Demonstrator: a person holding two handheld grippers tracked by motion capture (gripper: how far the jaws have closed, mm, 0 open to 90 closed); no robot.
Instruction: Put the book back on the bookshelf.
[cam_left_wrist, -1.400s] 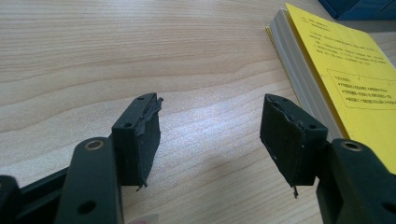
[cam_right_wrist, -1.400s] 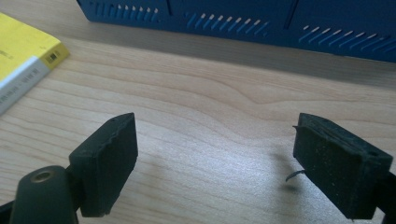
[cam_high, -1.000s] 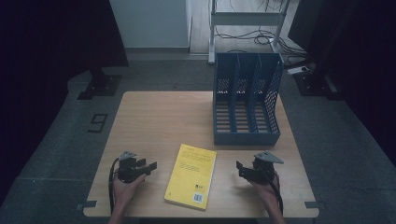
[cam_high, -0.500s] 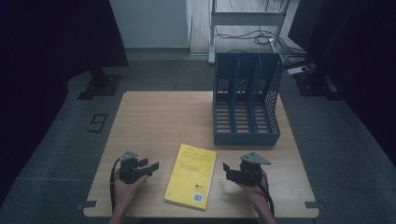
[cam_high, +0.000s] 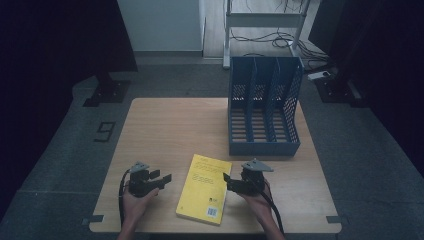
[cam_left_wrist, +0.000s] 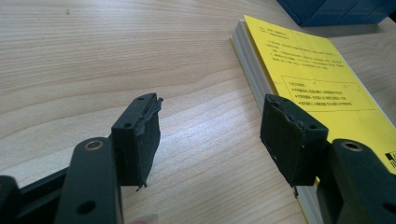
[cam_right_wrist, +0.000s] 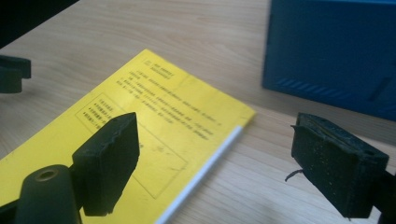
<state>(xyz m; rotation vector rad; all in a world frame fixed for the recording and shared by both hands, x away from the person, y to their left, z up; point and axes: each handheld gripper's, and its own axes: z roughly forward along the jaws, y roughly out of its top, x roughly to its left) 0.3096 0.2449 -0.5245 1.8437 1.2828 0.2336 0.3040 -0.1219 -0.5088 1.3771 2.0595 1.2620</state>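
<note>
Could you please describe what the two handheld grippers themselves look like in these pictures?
Both are black. The left gripper trails a black cable; the right gripper carries a grey three-cornered plate and a cable too. Each has two blocky jaws with worn, frayed black pads and round bolt holes. No sleeves show.

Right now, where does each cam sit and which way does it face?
High view: above the near edge, facing forward and down on the light wooden table; forearms, left tool, right tool.
Left gripper view: on the left tool, along open jaws.
Right gripper view: on the right tool, along open jaws, toward the blue slotted plastic file rack.
All share the flat yellow paperback book.
</note>
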